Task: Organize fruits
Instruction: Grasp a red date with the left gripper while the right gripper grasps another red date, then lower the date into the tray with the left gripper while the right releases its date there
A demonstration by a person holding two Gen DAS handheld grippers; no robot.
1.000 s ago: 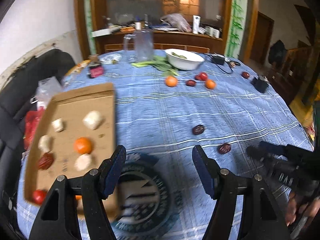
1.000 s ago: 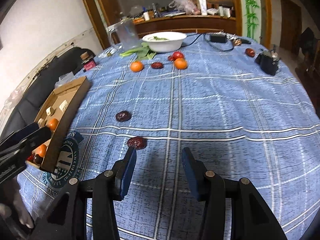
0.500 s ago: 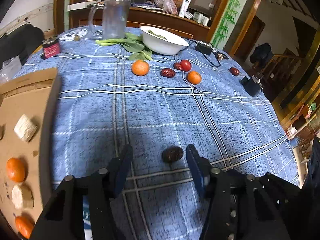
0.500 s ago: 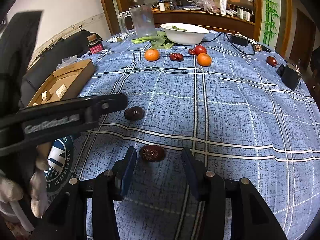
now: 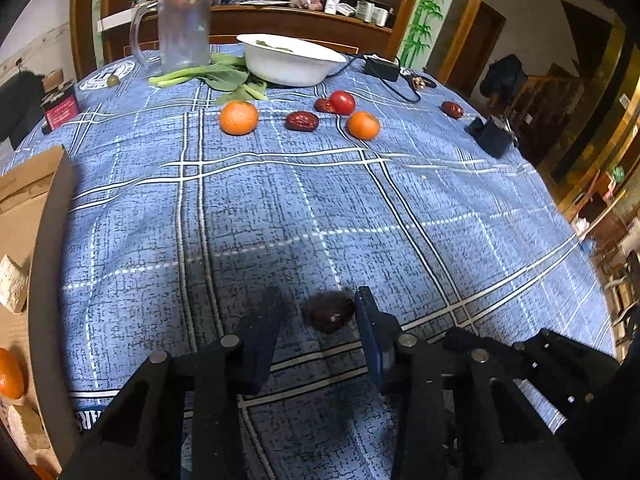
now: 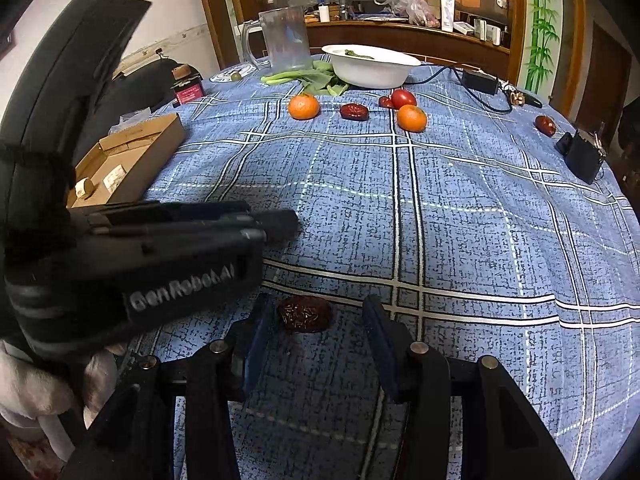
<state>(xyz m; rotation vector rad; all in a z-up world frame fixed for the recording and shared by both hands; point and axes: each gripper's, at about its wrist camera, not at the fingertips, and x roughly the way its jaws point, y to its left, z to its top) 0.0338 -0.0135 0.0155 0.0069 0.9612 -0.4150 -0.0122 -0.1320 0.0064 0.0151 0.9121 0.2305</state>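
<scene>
A dark red date (image 5: 330, 313) lies on the blue checked tablecloth (image 5: 360, 208) between the tips of my left gripper (image 5: 317, 298). Its jaws are closing: the date touches the right pad, and a gap remains on the left. My right gripper (image 6: 316, 304) stands open around a second date (image 6: 305, 314), which sits close to its left finger. The left gripper (image 6: 280, 226) shows from the side in the right wrist view. Across the table lie two oranges (image 5: 238, 117) (image 5: 363, 125), a tomato (image 5: 342, 102) and more dates (image 5: 302, 121). A cardboard box (image 5: 52, 240) at the left holds an orange (image 5: 10, 372) and pale pieces.
At the far edge stand a white bowl (image 5: 288, 60), a clear pitcher (image 5: 184, 28) and leafy greens (image 5: 212, 76). A black device (image 5: 492, 136) and a cable with a charger (image 5: 384, 68) lie at the right. A small red jar (image 5: 60, 108) sits far left.
My left gripper swung from beside the box to the right, came down over a date and narrowed its jaws. My right gripper moved forward until its date lay between its fingers.
</scene>
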